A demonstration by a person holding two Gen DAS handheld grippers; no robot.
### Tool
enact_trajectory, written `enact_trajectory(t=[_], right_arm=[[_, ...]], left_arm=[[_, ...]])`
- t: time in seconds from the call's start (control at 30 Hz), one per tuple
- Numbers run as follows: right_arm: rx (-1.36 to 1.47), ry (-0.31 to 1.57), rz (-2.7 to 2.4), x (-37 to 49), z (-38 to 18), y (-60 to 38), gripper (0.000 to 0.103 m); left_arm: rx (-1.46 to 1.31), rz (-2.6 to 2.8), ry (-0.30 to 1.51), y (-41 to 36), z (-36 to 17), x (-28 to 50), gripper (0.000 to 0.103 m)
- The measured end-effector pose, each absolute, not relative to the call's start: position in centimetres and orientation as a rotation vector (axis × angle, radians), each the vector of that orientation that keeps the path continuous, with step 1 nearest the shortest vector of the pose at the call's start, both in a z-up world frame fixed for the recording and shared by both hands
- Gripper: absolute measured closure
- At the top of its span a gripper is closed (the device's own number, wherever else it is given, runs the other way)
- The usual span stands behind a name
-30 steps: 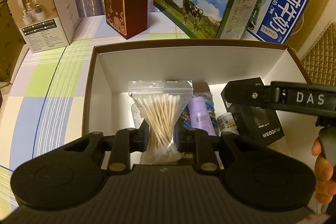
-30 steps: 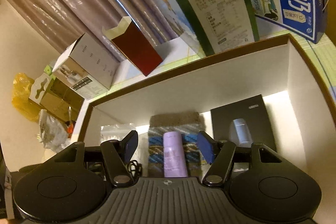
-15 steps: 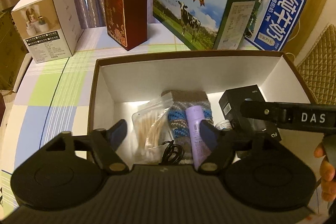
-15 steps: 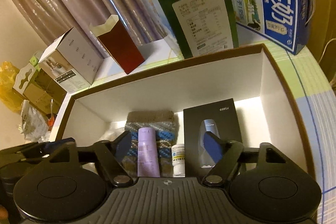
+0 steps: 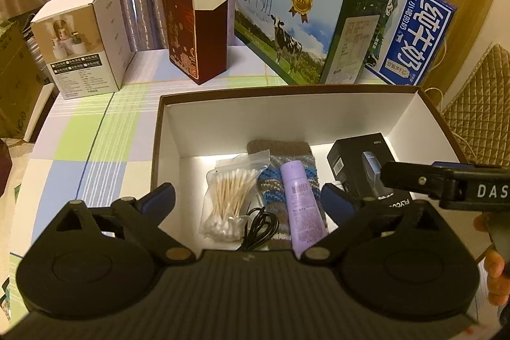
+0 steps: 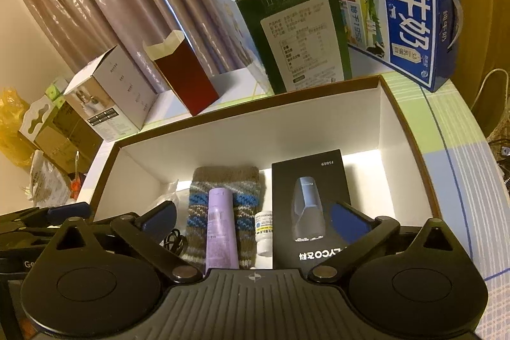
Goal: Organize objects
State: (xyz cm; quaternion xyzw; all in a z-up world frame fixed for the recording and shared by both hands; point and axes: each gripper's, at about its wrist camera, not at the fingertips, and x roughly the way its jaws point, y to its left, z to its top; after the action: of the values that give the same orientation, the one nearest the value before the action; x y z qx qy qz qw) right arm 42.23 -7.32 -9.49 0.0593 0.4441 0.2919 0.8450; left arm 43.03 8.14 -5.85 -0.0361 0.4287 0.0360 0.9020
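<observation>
An open brown box with white inside walls [image 5: 287, 113] [image 6: 287, 129] holds a bag of cotton swabs [image 5: 229, 199], a black cable [image 5: 259, 228], a knitted striped sock [image 5: 287, 177] [image 6: 226, 190], a purple tube [image 5: 301, 203] [image 6: 220, 231], a small white bottle [image 6: 264, 231] and a black shaver box [image 5: 360, 161] [image 6: 310, 199]. My left gripper [image 5: 251, 199] is open and empty above the box's near side. My right gripper [image 6: 255, 217] is open and empty over the tube and shaver box; it also shows in the left wrist view [image 5: 446, 180].
Behind the box on the checked tablecloth [image 5: 95, 136] stand a white product box [image 5: 83, 40], a dark red open carton [image 5: 197, 31], a milk carton with a cow [image 5: 302, 31] and a blue milk carton [image 5: 411, 37]. A quilted chair [image 5: 478, 104] is at the right.
My left gripper let go of the cotton swab bag, which now lies in the box, opened wide and pulled back upward. My right gripper also opened wider and rose.
</observation>
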Motion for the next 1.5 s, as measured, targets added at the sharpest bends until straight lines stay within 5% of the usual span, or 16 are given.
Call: enact_trajectory(t=[1.5], right_arm=[[-0.014, 0.793, 0.728, 27.2, -3.3, -18.0, 0.002]], left_arm=[[-0.096, 0.166, 0.756, 0.4, 0.7, 23.4, 0.002]])
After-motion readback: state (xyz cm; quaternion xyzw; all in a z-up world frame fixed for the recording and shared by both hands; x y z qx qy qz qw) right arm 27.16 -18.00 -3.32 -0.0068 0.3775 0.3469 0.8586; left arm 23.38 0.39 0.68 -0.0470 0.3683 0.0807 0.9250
